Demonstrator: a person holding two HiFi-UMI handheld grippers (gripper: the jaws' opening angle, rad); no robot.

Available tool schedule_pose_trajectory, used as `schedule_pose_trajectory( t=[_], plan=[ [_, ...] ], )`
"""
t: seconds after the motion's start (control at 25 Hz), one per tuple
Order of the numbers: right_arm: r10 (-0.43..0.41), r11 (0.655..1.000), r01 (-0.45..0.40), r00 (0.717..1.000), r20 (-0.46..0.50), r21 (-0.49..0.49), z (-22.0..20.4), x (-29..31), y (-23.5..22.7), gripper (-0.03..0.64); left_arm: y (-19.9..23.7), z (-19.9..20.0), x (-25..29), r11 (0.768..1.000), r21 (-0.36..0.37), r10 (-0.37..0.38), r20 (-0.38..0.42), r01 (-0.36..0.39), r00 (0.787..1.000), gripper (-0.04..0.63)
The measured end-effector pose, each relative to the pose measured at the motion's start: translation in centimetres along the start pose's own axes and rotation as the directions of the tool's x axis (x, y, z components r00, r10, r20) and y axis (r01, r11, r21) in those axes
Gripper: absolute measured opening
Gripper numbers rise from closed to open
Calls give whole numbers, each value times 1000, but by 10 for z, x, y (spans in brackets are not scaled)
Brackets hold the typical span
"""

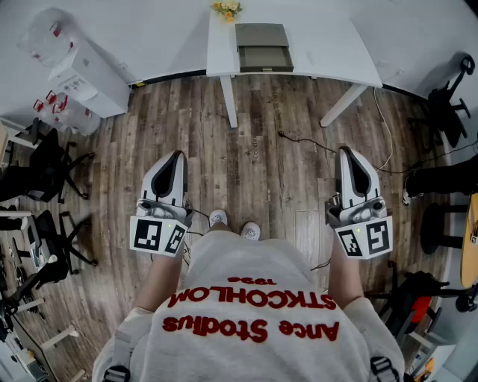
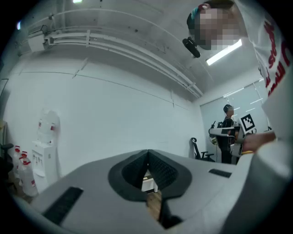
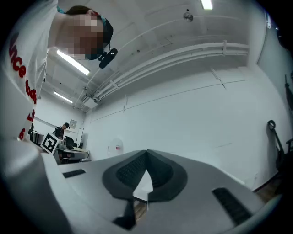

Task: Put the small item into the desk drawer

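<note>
Head view only: grey drawer box (image 1: 261, 46) on the white table (image 1: 328, 45), far centre, just beside yellow flowers (image 1: 226, 9). Wood-plank floor (image 1: 276, 179) lies betw. it & me. Box is rectangular, front faces me, drawer looks pulled out my way, long axis running away from me. The small item I can't pick out in any view.

Tool views miss the table top. They give a plain white wall and ceiling strip lights, plus a sliver of table leg and floor below the pads. L view adds a water dispenser (image 2: 46, 137).

L tool (image 1: 178, 157) & R tool (image 1: 346, 151) are at waist level, well short of the table, pointing fwd. Both are closed, tips meeting, nothing in either. Pads black, ribbed. Shells smooth grey. B/w marker cubes at rear.
</note>
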State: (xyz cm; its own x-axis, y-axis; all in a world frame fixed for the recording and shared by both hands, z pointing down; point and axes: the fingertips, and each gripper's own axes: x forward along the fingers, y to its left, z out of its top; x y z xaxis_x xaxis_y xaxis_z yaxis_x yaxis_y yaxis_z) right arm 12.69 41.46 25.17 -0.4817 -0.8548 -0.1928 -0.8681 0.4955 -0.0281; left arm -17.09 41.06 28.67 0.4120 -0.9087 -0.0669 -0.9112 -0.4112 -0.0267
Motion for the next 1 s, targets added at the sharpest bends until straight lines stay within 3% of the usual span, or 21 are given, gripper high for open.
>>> schedule_pose_trajectory(
  t=[0.4,0.64,1.0],
  plan=[
    [5,1000,-5,1000,-8,-16,-2,0,3,3,-4,5,5,1000,12,-8,14,7,1000,8],
    [11,998,-10,1000,-3,65,-5,3,0,5,-2,7,4,1000,12,10,13,-10,1000,8],
    [28,996,-27,1000,-12,90,-14,21,-1,5,11,-2,9,999,4,39,-2,-39,999,8]
  ],
)
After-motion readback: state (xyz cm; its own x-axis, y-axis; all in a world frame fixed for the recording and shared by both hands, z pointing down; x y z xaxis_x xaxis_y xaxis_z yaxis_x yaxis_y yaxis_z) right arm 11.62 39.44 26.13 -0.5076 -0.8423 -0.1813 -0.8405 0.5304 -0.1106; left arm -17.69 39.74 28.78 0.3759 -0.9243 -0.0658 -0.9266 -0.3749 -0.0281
